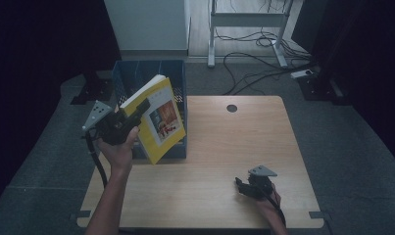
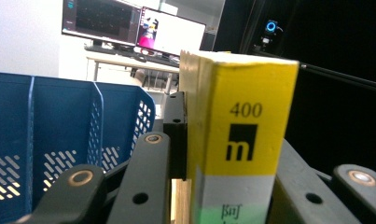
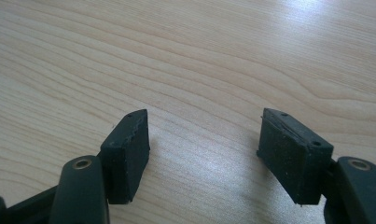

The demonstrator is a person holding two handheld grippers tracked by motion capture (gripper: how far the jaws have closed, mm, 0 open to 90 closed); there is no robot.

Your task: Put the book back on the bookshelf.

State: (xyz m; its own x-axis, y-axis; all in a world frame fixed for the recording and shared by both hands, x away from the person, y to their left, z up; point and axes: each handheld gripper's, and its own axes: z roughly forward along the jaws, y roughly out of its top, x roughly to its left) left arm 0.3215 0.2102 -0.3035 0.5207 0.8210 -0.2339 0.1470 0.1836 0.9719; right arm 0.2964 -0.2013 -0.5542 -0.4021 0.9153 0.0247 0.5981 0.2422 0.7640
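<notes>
Blue crate (image 1: 136, 73) behind the held book (image 1: 158, 122); bare tabletop (image 1: 244, 142) rightward.

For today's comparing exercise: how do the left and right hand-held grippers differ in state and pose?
The left hand-held gripper is shut on the yellow book; the right hand-held gripper is open with nothing between its jaws. The left one is raised beside the blue basket; the right one sits low over the wooden table. Both are black, each held in one hand.
</notes>
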